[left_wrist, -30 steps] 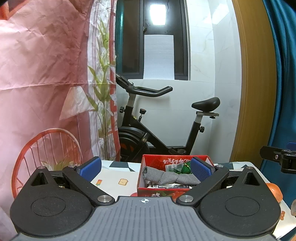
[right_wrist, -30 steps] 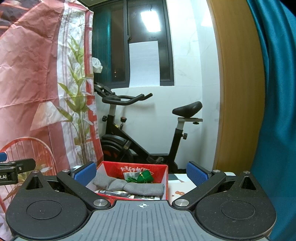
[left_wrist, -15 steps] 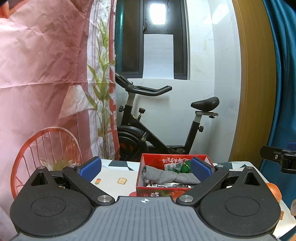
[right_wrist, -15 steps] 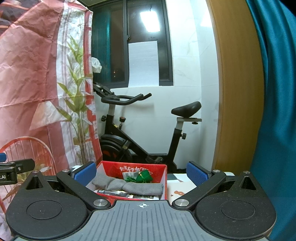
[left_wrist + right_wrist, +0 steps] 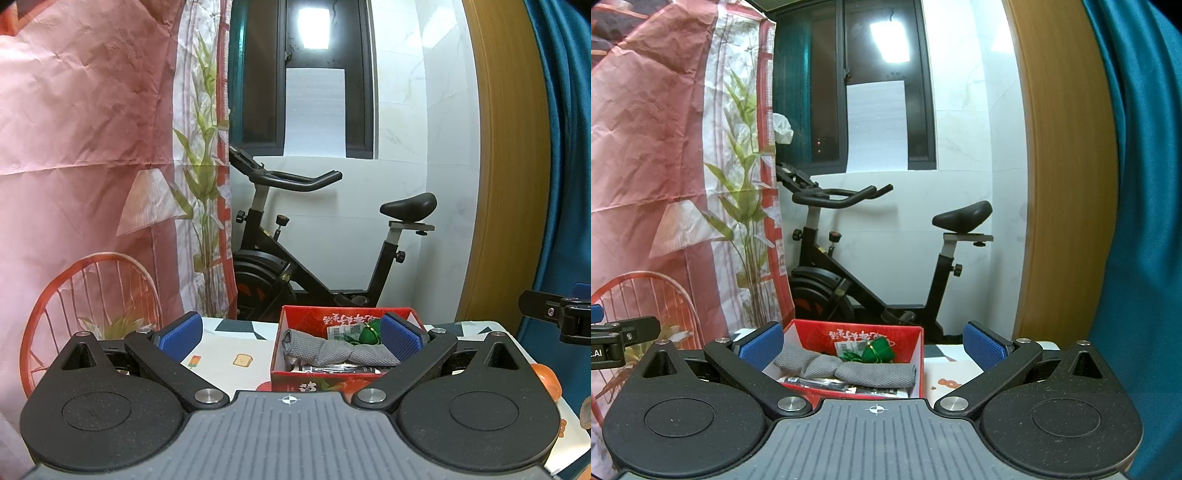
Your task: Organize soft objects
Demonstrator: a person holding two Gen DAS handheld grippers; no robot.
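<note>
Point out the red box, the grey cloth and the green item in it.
red box (image 5: 820, 334): right wrist view, inner back wall.
grey cloth (image 5: 846, 369): right wrist view, twisted middle.
green item (image 5: 879, 349): right wrist view, its body.

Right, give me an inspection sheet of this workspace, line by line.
Surface: table under a white cloth with small printed pictures.
Job's things: red box holding a grey cloth, a green item and dark packets.
Clutter: orange object at the table's right edge.
Grippers: left gripper and right gripper both open, empty, short of the box.
Cables: nothing seen.
Surroundings: exercise bike, pink printed backdrop, teal curtain, dark window.
</note>
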